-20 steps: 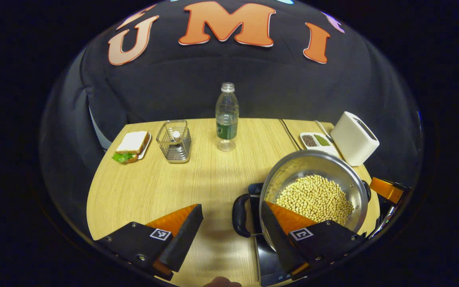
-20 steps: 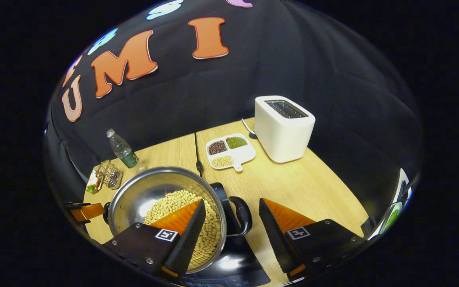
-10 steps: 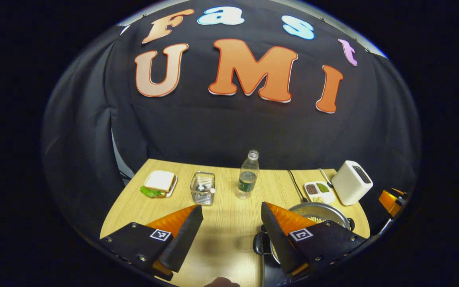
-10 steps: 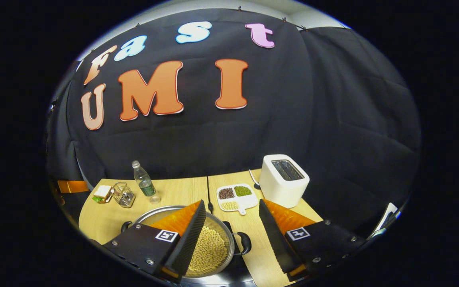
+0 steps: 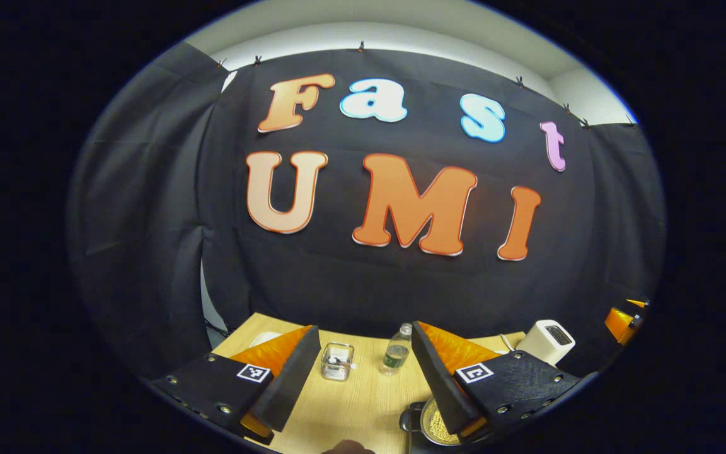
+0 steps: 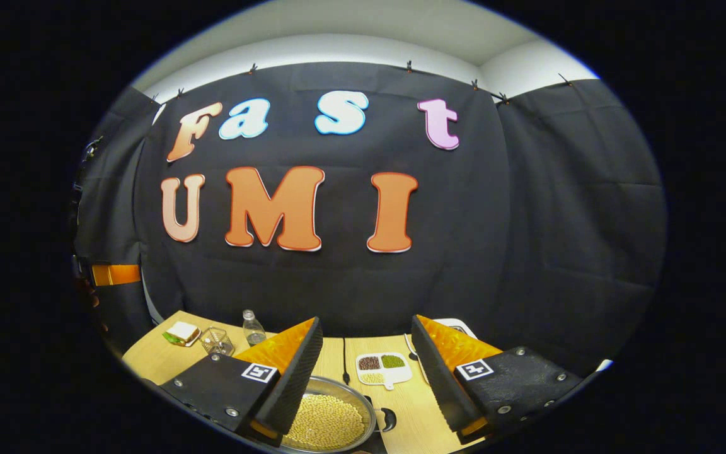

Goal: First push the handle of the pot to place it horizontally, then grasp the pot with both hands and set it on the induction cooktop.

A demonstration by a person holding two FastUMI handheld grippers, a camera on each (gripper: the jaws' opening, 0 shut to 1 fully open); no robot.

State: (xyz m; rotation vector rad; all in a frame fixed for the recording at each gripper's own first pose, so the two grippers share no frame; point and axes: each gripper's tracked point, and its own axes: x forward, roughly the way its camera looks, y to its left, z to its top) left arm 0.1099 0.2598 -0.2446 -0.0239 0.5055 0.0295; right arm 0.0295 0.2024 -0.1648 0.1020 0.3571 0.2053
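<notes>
The steel pot (image 5: 437,424) holding pale beans shows at the bottom of the left gripper view, its black side handle (image 5: 408,419) pointing left. A dark sliver of the induction cooktop (image 5: 414,440) lies under it. My left gripper (image 5: 364,329) is held high above the table, open, with nothing between its fingers. In the right gripper view the pot (image 6: 328,421) lies below the left finger, its other handle (image 6: 388,419) pointing right. My right gripper (image 6: 367,320) is also raised and open, holding nothing. Both grippers are well clear of the pot.
On the wooden table (image 5: 363,403) stand a water bottle (image 5: 394,355), a wire basket (image 5: 336,360) and a white toaster (image 5: 546,340). A divided dish of beans (image 6: 383,368) and a sandwich plate (image 6: 180,333) sit farther back. The other gripper's orange part (image 6: 114,274) shows at the far left.
Both grippers have lifted up and back from the pot's handles, and their views have tilted toward the wall. The pot stays where it was on the cooktop.
</notes>
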